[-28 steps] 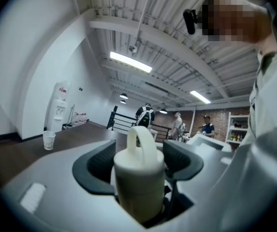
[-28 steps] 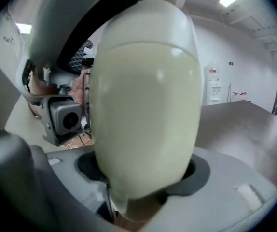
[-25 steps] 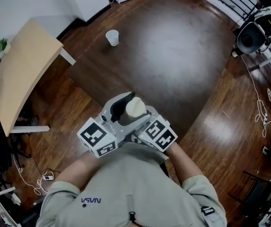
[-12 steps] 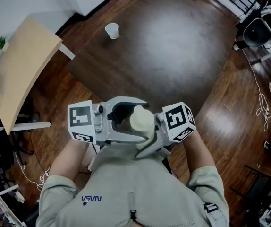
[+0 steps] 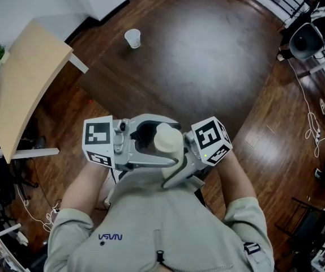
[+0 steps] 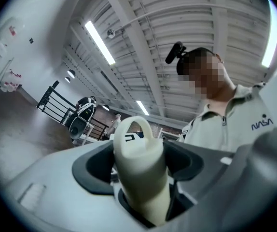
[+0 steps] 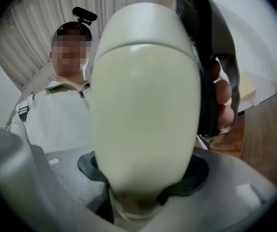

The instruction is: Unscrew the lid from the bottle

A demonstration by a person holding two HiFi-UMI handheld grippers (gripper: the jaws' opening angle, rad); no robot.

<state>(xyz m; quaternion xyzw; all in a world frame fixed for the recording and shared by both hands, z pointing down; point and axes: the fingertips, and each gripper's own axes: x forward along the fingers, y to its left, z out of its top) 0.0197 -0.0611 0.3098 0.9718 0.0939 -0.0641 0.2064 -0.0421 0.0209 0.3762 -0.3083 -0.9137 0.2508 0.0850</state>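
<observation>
Bottle clamped between both claws, lid on, ready for the first twist.

The bottle hangs in the air close to my chest, off the desk, where only a cup stands far from it. Its lid, with a loop on top, looks fully seated, so I judge the unscrewing has not begun. My right claw is clamped on one end of the bottle. My left claw has just been closing, with the bottle between its jaws, and now presses on it just below the lid. Both claws lie about level and point inward at each other from either side. Next, I would hold one claw still and roll the other about the bottle's axis. The left grip seems to sit low, so it may need to shift onto the lid first.
</observation>
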